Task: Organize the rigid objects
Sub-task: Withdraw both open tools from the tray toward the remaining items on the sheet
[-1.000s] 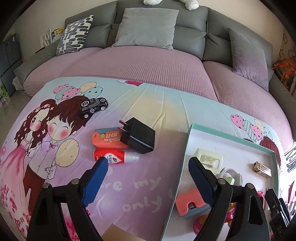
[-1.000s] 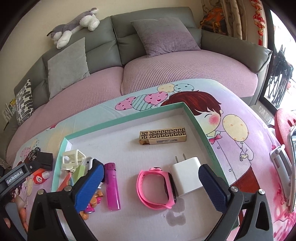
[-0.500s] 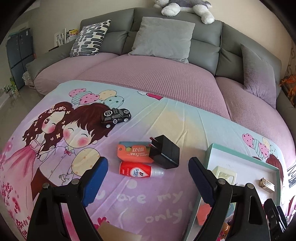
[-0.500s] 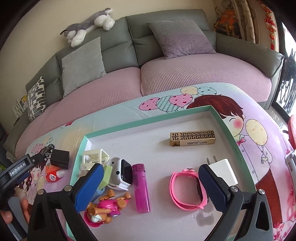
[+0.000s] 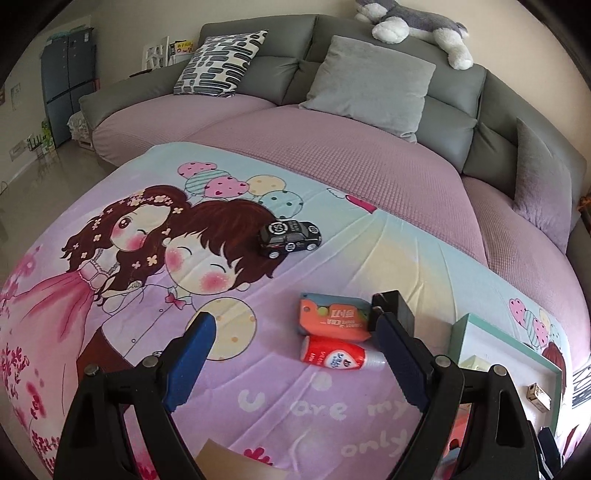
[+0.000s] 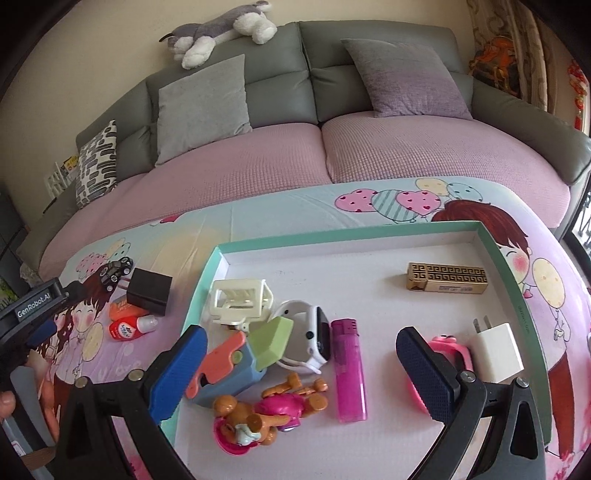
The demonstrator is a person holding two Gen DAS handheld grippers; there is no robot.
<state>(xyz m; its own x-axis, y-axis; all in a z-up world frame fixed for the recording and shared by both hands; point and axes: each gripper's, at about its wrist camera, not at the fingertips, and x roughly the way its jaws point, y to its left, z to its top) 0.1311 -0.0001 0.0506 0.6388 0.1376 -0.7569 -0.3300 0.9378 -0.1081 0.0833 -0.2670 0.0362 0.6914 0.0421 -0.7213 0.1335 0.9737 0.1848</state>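
Note:
My left gripper [image 5: 295,354] is open and empty above the cartoon cloth. Just ahead lie an orange packet [image 5: 334,316], a red glue bottle [image 5: 334,357] and a black charger [image 5: 393,312]. A black toy car [image 5: 290,238] sits farther back. My right gripper [image 6: 301,369] is open and empty over the teal-rimmed tray [image 6: 332,234]. The tray holds a purple lighter [image 6: 349,373], a white watch [image 6: 306,338], a pink watch [image 6: 452,356], a white charger [image 6: 496,352], a gold box [image 6: 447,277], a cream clip [image 6: 242,301] and a toy figure [image 6: 266,413].
A grey sofa with a pink cover [image 5: 332,147] runs behind the table, with cushions and a plush dog [image 6: 221,31]. The tray's corner [image 5: 506,339] shows at the right in the left wrist view. The left gripper [image 6: 29,317] shows at the left in the right wrist view.
My left gripper has pulled back and swung left, away from the tray. My right gripper has shifted left over the tray, bringing the toy figure and the white watch into view.

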